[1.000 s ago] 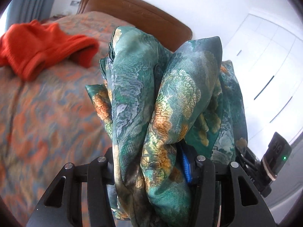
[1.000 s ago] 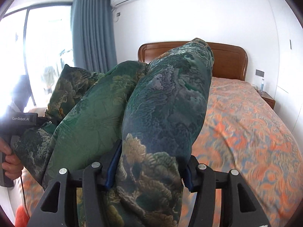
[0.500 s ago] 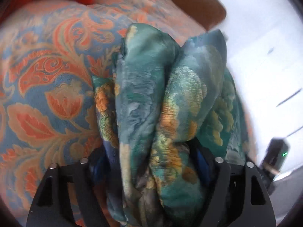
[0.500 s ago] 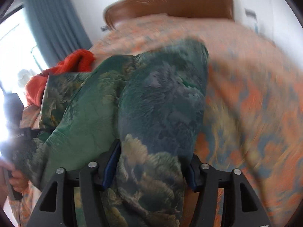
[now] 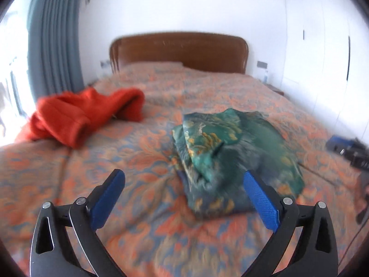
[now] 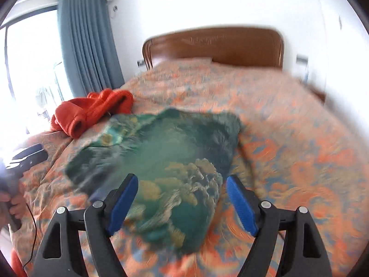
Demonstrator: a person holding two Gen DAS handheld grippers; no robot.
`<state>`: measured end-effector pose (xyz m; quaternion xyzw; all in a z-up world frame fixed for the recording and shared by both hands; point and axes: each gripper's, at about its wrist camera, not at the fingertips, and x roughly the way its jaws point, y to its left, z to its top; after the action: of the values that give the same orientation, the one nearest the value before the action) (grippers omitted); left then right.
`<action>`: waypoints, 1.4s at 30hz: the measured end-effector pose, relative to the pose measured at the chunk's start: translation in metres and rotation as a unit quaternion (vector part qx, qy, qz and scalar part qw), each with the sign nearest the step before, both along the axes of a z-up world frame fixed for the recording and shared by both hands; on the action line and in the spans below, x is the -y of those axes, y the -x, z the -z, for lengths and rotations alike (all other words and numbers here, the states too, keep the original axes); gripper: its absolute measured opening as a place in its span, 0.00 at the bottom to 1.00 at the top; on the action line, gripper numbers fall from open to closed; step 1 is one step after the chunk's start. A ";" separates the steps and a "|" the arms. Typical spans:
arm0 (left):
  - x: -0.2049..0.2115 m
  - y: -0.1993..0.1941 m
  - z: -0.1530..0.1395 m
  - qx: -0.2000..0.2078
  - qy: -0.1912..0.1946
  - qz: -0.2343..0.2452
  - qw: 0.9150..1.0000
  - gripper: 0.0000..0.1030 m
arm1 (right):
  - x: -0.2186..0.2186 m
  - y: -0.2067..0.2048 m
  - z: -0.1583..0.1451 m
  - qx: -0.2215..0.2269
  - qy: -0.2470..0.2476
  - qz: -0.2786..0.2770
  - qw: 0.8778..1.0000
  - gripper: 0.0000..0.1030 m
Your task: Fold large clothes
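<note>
A green patterned garment (image 5: 233,154) lies folded in a compact bundle on the orange-and-blue bedspread (image 5: 129,161). The same green garment (image 6: 161,166) shows blurred in the right wrist view. My left gripper (image 5: 184,184) hovers just in front of it, jaws opening wide, with no cloth between the blue pads (image 5: 260,203). My right gripper (image 6: 182,191) is over the near edge of the bundle, jaws opening, and the pads (image 6: 242,203) stand clear of the cloth. An orange garment (image 5: 83,115) lies crumpled at the left of the bed.
A wooden headboard (image 5: 180,50) closes the far end of the bed. Blue-grey curtains (image 6: 87,41) hang by a bright window at the left. White wardrobe doors (image 5: 322,46) line the right wall. A hand (image 6: 13,203) holds the left gripper's handle at the left edge.
Both grippers held the bunched green garment up a second ago. Now both have let go, opened, and pulled back, and the garment rests folded on the bed.
</note>
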<state>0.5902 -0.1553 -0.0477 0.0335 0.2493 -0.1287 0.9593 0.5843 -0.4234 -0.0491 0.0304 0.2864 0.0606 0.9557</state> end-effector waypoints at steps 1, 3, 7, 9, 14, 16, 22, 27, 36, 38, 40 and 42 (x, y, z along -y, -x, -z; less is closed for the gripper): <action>0.000 0.014 -0.003 0.008 -0.012 -0.008 1.000 1.00 | -0.011 0.018 -0.011 0.011 0.004 0.006 1.000 0.79; 0.009 0.038 -0.007 0.012 -0.029 -0.016 0.999 1.00 | -0.028 0.064 -0.029 0.042 0.029 0.030 0.998 0.82; 0.022 0.092 -0.006 0.013 -0.037 -0.032 0.999 1.00 | -0.047 0.134 -0.044 0.091 0.088 0.072 0.989 0.99; 0.032 0.112 -0.002 0.023 -0.041 -0.054 0.997 1.00 | -0.054 0.166 -0.041 0.094 0.091 0.088 0.988 0.99; 0.045 0.164 -0.001 0.039 -0.063 -0.069 0.995 1.00 | -0.068 0.222 -0.024 0.059 0.076 0.105 0.990 0.99; 0.048 0.179 0.001 0.028 -0.060 -0.062 0.996 1.00 | -0.072 0.241 -0.018 0.058 0.085 0.118 0.988 0.99; 0.041 0.194 -0.002 -0.024 -0.017 -0.049 0.998 1.00 | -0.084 0.281 -0.023 0.035 0.129 0.167 0.977 0.99; 0.037 0.196 0.002 -0.042 -0.009 -0.058 0.997 1.00 | -0.094 0.293 -0.034 0.035 0.131 0.159 0.978 0.99; 0.033 0.194 0.004 -0.052 -0.013 -0.074 0.996 1.00 | -0.104 0.283 -0.029 0.016 0.126 0.152 0.980 0.99; 0.034 0.194 0.004 -0.054 -0.017 -0.073 0.996 1.00 | -0.107 0.283 -0.028 0.015 0.129 0.150 0.980 0.99; 0.035 0.195 0.004 -0.052 -0.023 -0.074 0.996 1.00 | -0.110 0.283 -0.028 0.013 0.133 0.150 0.980 0.99; 0.036 0.195 0.005 -0.052 -0.025 -0.073 0.996 1.00 | -0.112 0.285 -0.029 0.013 0.136 0.149 0.979 0.99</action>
<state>0.3953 -0.1908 -0.0524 0.0324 0.3039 -0.0532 0.9507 0.2998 -0.3110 -0.0205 -0.0589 0.2715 -0.1214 0.9529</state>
